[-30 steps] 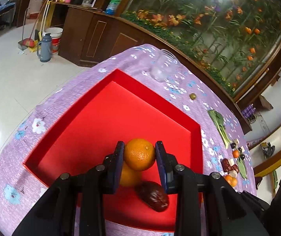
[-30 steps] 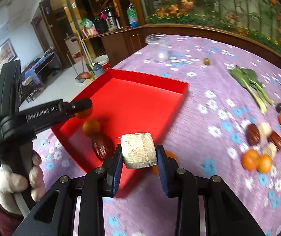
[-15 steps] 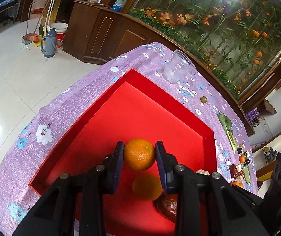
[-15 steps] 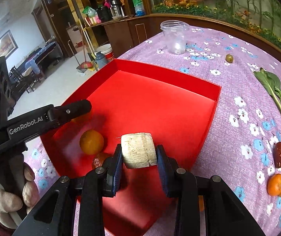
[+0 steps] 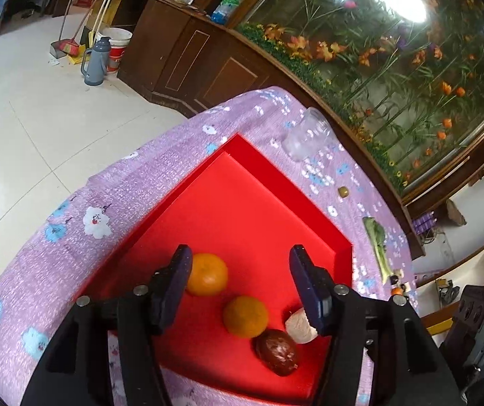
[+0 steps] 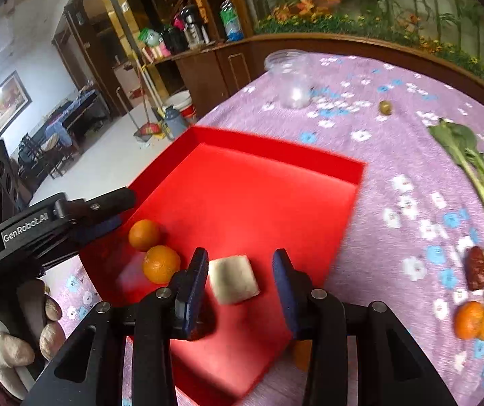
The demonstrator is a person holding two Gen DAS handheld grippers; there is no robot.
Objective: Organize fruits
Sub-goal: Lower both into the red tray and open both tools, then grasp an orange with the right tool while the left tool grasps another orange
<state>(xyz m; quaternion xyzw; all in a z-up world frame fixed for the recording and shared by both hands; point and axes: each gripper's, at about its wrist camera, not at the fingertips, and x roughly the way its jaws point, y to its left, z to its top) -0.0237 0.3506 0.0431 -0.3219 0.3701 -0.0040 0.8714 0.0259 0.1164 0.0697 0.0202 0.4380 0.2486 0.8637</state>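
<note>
A red tray (image 5: 242, 203) (image 6: 259, 186) sits on the purple flowered tablecloth. In it lie two oranges (image 5: 206, 274) (image 5: 245, 316) (image 6: 144, 234) (image 6: 160, 264), a dark red date (image 5: 277, 352) and a pale cut chunk (image 5: 299, 325) (image 6: 233, 279). My left gripper (image 5: 240, 282) is open above the tray, an orange beside its left finger. My right gripper (image 6: 240, 286) is open over the tray's near corner, the pale chunk lying loose between its fingers. The left gripper also shows in the right wrist view (image 6: 106, 213).
A clear plastic cup (image 6: 289, 79) (image 5: 304, 138) stands beyond the tray. An olive (image 6: 385, 107), a leafy green (image 6: 468, 159), dates, pale chunks and two oranges (image 6: 477, 319) lie on the cloth to the right. Another orange (image 6: 301, 355) peeks from under my right finger.
Both grippers have opened. The left let go of its orange, which now lies in the tray. The right let go of the pale chunk, which now lies in the tray.
</note>
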